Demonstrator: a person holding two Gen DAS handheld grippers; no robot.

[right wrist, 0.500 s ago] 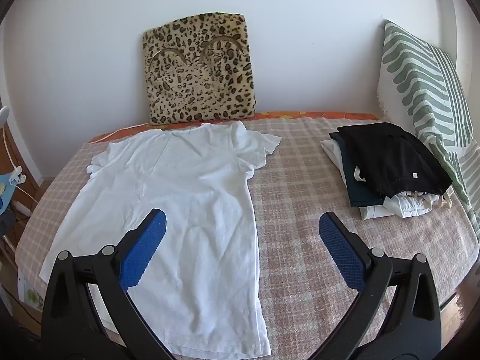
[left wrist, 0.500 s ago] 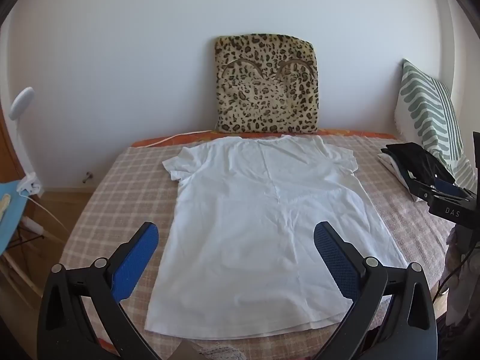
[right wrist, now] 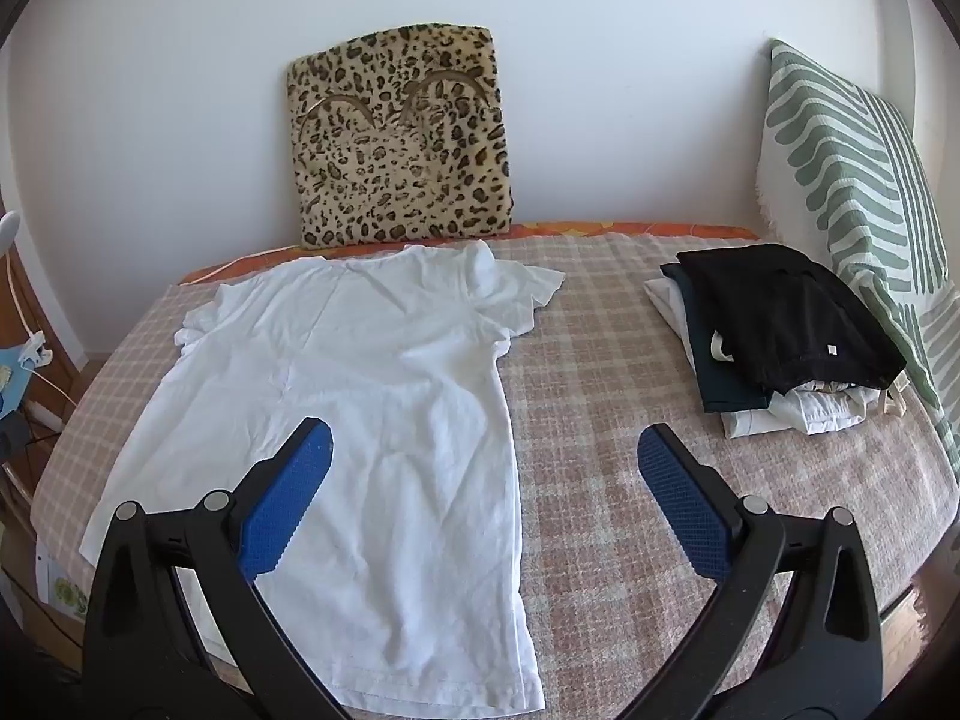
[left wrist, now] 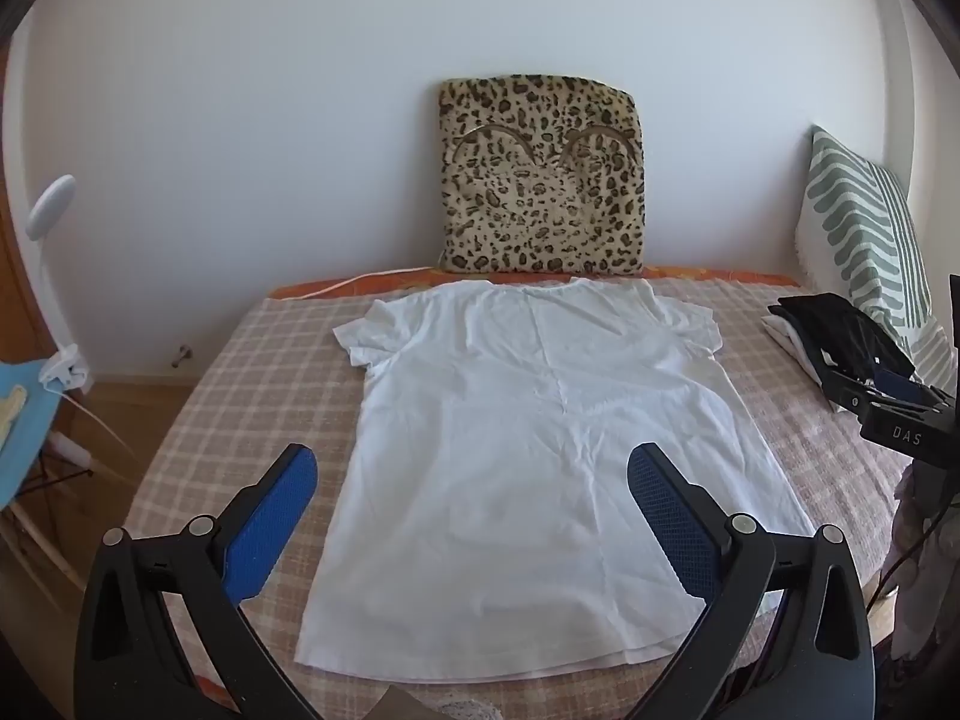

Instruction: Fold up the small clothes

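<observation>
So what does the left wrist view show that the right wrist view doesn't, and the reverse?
Only the left wrist view shows the right gripper, partly out of frame at the right edge, so its jaws can't be judged.

Only the right wrist view shows the clothes pile in full, black garment on top.

Both show the white T-shirt lying flat and unfolded, the leopard cushion and the green striped pillow. The left gripper is open, holding nothing.

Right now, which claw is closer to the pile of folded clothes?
Right. The right claw hangs just left of the pile of folded clothes. The left claw is over the white T-shirt, farther away.
</observation>
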